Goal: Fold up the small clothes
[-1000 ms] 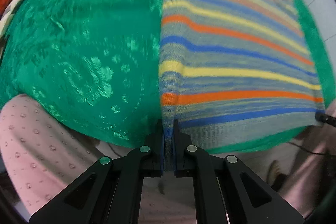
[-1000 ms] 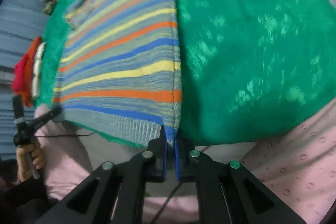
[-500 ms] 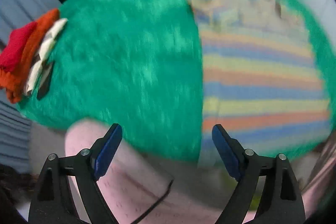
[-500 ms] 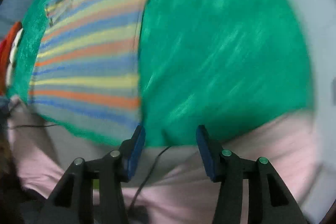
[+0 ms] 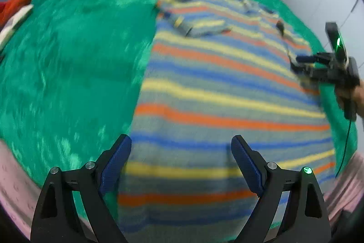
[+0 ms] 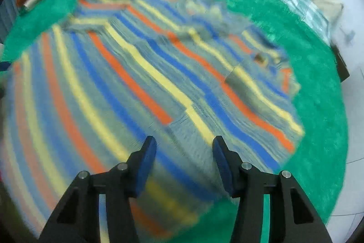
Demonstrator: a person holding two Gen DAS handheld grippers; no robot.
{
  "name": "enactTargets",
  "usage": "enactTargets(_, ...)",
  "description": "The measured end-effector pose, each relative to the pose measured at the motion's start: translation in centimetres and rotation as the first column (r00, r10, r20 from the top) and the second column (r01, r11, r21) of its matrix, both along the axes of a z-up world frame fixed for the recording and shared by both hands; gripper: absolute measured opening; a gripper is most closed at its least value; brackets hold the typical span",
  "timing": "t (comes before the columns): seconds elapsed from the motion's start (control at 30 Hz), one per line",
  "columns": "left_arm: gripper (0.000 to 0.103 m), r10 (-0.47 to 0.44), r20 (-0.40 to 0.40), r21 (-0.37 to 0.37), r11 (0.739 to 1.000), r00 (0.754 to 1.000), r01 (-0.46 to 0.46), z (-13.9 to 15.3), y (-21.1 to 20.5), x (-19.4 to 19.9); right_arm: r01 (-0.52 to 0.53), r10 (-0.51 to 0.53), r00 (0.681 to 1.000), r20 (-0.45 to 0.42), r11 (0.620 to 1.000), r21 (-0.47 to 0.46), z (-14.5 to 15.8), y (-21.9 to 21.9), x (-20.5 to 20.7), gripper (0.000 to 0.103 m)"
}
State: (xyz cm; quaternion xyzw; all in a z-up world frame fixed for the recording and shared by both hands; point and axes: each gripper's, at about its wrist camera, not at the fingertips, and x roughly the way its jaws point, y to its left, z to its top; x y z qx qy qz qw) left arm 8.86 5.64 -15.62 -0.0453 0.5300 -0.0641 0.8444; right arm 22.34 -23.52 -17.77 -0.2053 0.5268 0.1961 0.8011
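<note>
Lying flat on the green textured blanket (image 5: 68,60), the striped blue, yellow and orange knit sweater (image 5: 216,95) spreads ahead of both grippers, left gripper (image 5: 181,163) and right gripper (image 6: 184,159), whose jaws gape wide, holding nothing.

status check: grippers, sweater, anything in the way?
Left gripper open, empty. Right gripper open, empty. Striped sweater flat on green blanket, sleeves folded in. Nothing in the way.
</note>
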Motion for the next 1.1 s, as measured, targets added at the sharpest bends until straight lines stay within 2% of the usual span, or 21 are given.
enactTargets(0.03,0.091,0.008,-0.012,0.008,1.0,1.0,-0.008,-0.2,0.5,-0.2,0.035,-0.034,0.999,-0.011,0.997,0.062,0.0,-0.7,0.6,0.008)
enactTargets(0.1,0.091,0.029,0.002,0.0,1.0,1.0,-0.029,0.3,1.8,-0.9,0.147,-0.152,0.988,0.018,0.977,0.154,2.1,-3.6,1.1,0.005)
enactTargets(0.13,0.091,0.046,0.009,-0.009,0.999,0.999,-0.046,0.6,2.2,-0.9,0.205,-0.218,0.975,0.039,0.954,0.219,3.4,-5.6,1.0,0.005)
enactTargets(0.2,0.091,0.071,0.011,-0.029,0.997,0.997,-0.07,0.8,2.8,-0.8,0.388,-0.428,0.902,0.051,0.857,0.338,5.8,-12.0,0.7,0.005)
enactTargets(0.23,0.091,0.082,0.007,-0.039,0.996,0.997,-0.082,0.8,3.0,-0.7,0.494,-0.552,0.833,0.039,0.774,0.395,6.7,-16.2,0.0,0.006)
enactTargets(0.27,0.091,0.088,0.004,-0.044,0.995,0.996,-0.088,0.7,3.1,-0.6,0.563,-0.629,0.777,0.026,0.711,0.421,7.1,-19.1,-0.5,0.006)
enactTargets(0.3,0.091,0.092,0.002,-0.048,0.995,0.996,-0.091,0.6,3.1,-0.5,0.642,-0.718,0.696,-0.001,0.622,0.448,7.4,-22.7,-1.2,0.006)
enactTargets(0.37,0.091,0.087,-0.002,-0.049,0.995,0.996,-0.087,0.5,2.8,-0.4,0.74,-0.824,0.565,-0.044,0.482,0.468,7.2,-28.1,-2.9,0.006)
enactTargets(0.4,0.091,0.083,-0.003,-0.044,0.996,0.997,-0.083,0.5,2.5,-0.4,0.773,-0.857,0.512,-0.058,0.43,0.467,6.9,-30.2,-3.8,0.006)
enactTargets(0.47,0.091,0.07,-0.001,-0.029,0.997,0.998,-0.07,0.5,2.0,-0.3,0.809,-0.889,0.446,-0.098,0.354,0.468,6.0,-32.5,-5.0,0.006)
enactTargets(0.5,0.091,0.064,0.0,-0.023,0.998,0.998,-0.064,0.5,1.8,-0.3,0.823,-0.897,0.428,-0.11,0.337,0.457,5.7,-33.0,-5.4,0.005)
enactTargets(0.6,0.091,0.055,0.003,0.003,0.998,0.998,-0.055,0.6,1.7,-0.8,0.866,-0.918,0.388,-0.087,0.331,0.374,4.8,-33.0,-5.7,0.005)
enactTargets(0.7,0.091,0.068,0.005,0.021,0.997,0.998,-0.068,0.6,2.2,-1.0,0.901,-0.933,0.35,-0.09,0.308,0.306,4.6,-33.8,-6.6,0.005)
enactTargets(0.8,0.091,0.096,-0.001,0.006,0.995,0.995,-0.096,0.4,3.0,-0.9,0.897,-0.934,0.34,-0.113,0.286,0.337,4.6,-34.9,-6.3,0.006)
enactTargets(0.83,0.091,0.103,-0.002,0.002,0.995,0.995,-0.103,0.4,3.2,-0.8,0.876,-0.924,0.362,-0.124,0.292,0.383,5.2,-35.1,-6.3,0.011)
enactTargets(0.87,0.091,0.105,-0.002,0.004,0.994,0.994,-0.105,0.3,3.2,-0.8,0.85,-0.906,0.405,-0.124,0.323,0.417,5.5,-34.9,-5.9,0.017)
enactTargets(0.9,0.091,0.104,-0.001,0.008,0.995,0.995,-0.104,0.2,3.2,-0.7,0.838,-0.894,0.432,-0.118,0.35,0.418,5.8,-34.7,-5.5,0.031)
enactTargets(0.93,0.091,0.101,0.002,0.014,0.995,0.995,-0.101,0.2,3.1,-0.7,0.83,-0.885,0.452,-0.111,0.372,0.414,6.2,-34.5,-5.7,0.045)
enactTargets(0.97,0.091,0.098,0.004,0.017,0.995,0.995,-0.098,0.2,3.0,-0.7,0.827,-0.882,0.457,-0.11,0.377,0.417,6.5,-34.3,-6.2,0.048)
enactTargets(1.03,0.091,0.09,0.006,0.016,0.996,0.996,-0.09,0.2,2.8,-0.8,0.829,-0.89,0.437,-0.133,0.341,0.444,6.9,-34.3,-7.5,0.049)
enactTargets(1.1,0.091,0.085,0.006,0.017,0.996,0.996,-0.085,0.2,2.7,-0.8,0.825,-0.891,0.395,-0.221,0.239,0.513,6.6,-34.1,-9.9,0.049)
